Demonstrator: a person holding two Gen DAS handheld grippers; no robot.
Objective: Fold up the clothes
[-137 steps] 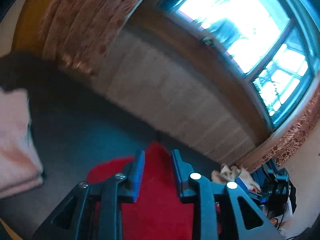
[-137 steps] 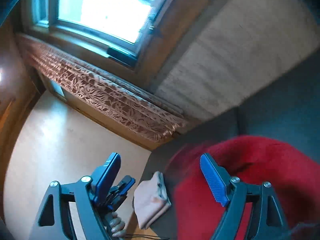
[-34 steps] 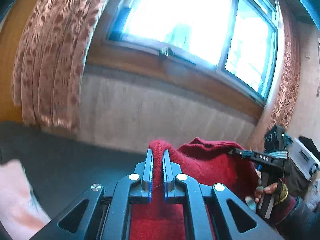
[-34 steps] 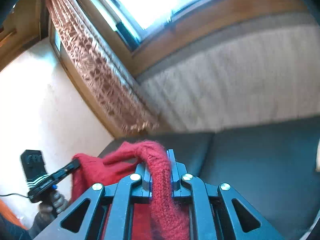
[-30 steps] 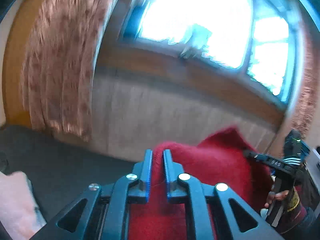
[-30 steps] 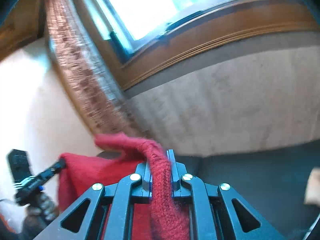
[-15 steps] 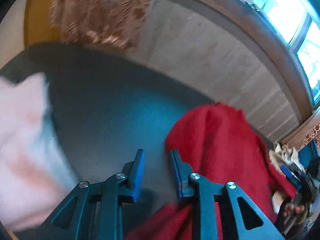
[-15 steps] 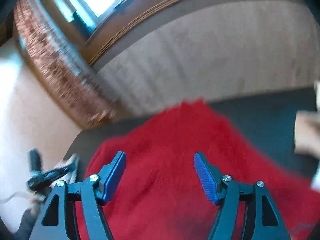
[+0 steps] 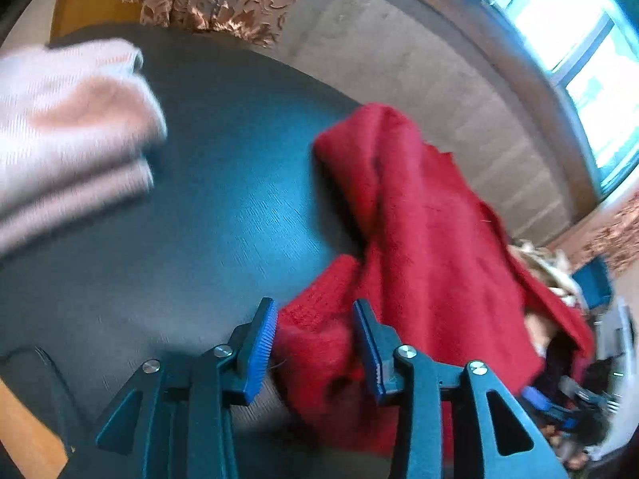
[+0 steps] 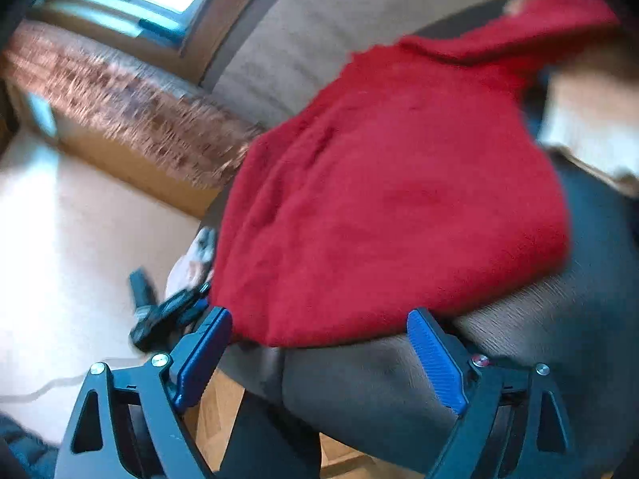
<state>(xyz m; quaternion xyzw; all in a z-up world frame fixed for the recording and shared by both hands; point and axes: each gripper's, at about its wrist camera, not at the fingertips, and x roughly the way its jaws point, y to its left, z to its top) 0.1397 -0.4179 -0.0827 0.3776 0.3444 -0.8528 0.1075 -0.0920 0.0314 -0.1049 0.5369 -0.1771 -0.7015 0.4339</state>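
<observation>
Red sweater lies rumpled on the dark bench; left gripper is opening astride a loose cuff, right gripper is opening wide, empty; knit looks soft, floppy (best pinched at hem corners).

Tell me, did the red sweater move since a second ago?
Yes. The red sweater came down: it was held up in front of the window wall, and now lies on the dark table.

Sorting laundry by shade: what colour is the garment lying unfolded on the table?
Red; the garment shows best in the right wrist view.
</observation>
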